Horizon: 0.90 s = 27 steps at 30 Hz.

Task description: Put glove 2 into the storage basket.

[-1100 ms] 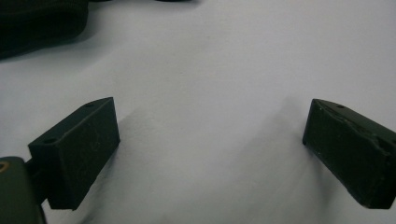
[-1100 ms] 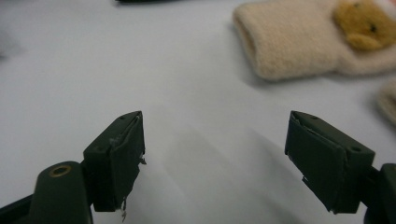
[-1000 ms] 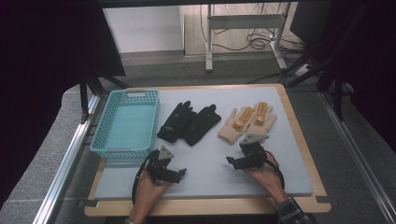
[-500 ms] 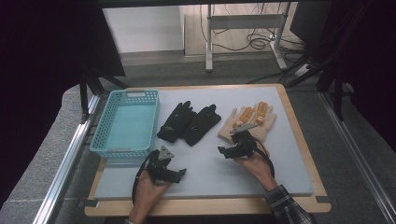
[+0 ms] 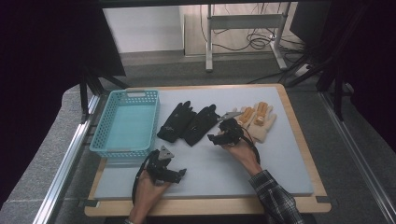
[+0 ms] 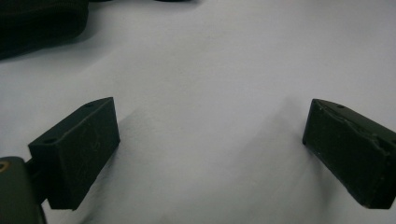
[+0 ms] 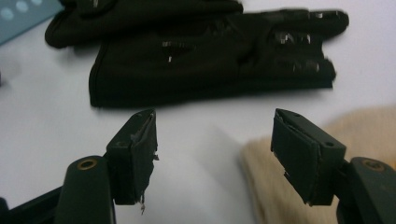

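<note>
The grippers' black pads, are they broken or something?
A bit worn. On the right gripper, one pad has a frayed, ragged edge. On the left gripper, one pad shows a crack along its top. Both still stand open.

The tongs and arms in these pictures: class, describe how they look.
Both tongs, left and right, are black, each topped by a grey three-cornered plate and trailing a looped black cable. Their jaws are blocky black pads with small screw holes, the right pair worn and frayed. The right arm wears a dark plaid sleeve.
</note>
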### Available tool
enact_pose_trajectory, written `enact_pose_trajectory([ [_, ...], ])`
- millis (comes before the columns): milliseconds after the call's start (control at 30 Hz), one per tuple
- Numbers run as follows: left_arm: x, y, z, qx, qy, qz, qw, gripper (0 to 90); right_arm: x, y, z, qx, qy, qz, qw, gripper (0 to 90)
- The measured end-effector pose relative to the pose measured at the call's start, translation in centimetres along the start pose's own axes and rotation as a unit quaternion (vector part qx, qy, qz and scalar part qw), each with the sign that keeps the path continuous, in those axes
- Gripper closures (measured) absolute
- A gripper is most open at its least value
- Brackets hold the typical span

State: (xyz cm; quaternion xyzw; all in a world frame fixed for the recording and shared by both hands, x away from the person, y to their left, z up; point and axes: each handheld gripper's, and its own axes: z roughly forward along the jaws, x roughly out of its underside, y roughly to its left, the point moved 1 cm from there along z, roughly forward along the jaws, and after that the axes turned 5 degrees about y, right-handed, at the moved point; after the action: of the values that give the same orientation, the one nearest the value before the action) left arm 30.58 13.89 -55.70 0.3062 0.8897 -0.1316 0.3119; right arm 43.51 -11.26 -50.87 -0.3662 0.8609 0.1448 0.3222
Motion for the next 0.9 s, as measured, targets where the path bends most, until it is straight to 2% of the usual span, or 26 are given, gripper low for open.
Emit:
enact_pose_trajectory([
  [233,0.0,0.0,0.0,0.000,0.000,0.001,1.0000,4.1,-2.3,-0.2,2.0,0.001,0.000,0.006,1.0000,28.3],
  [467,0.0,0.0,0.0,0.000,0.000,-0.001,1.0000,4.1,-3.5,-0.5,4.3,0.004,0.007,0.017,0.9998,22.6],
  [567,0.0,0.0,0.0,0.000,0.000,0.000,1.0000,4.1,-4.0,-0.7,6.0,0.020,0.025,0.027,0.9991,20.2],
  [633,0.0,0.0,0.0,0.000,0.000,0.000,1.0000,4.1,-4.1,-0.6,6.7,0.029,0.031,0.024,0.9988,21.1],
  [700,0.0,0.0,0.0,0.000,0.000,0.000,1.0000,4.1,-4.2,-0.1,6.8,0.052,0.039,0.012,0.9978,26.7],
  [733,0.0,0.0,0.0,0.000,0.000,0.000,1.0000,4.1,-4.3,0.1,6.8,0.049,0.042,0.008,0.9979,37.8],
  [767,0.0,0.0,0.0,0.000,0.000,0.000,1.0000,4.1,-4.3,0.1,6.7,0.033,0.045,0.016,0.9983,40.0],
  [833,0.0,0.0,0.0,0.000,-0.001,0.000,1.0000,4.1,-4.2,-0.1,6.7,0.030,0.048,0.027,0.9981,47.4],
  [867,0.0,0.0,0.0,0.000,-0.001,0.000,1.0000,4.1,-4.2,-0.2,6.5,0.029,0.047,0.029,0.9980,54.9],
  [900,0.0,0.0,0.0,0.000,0.000,0.000,1.0000,4.1,-4.2,-0.4,6.4,0.016,0.050,0.035,0.9980,67.5],
])
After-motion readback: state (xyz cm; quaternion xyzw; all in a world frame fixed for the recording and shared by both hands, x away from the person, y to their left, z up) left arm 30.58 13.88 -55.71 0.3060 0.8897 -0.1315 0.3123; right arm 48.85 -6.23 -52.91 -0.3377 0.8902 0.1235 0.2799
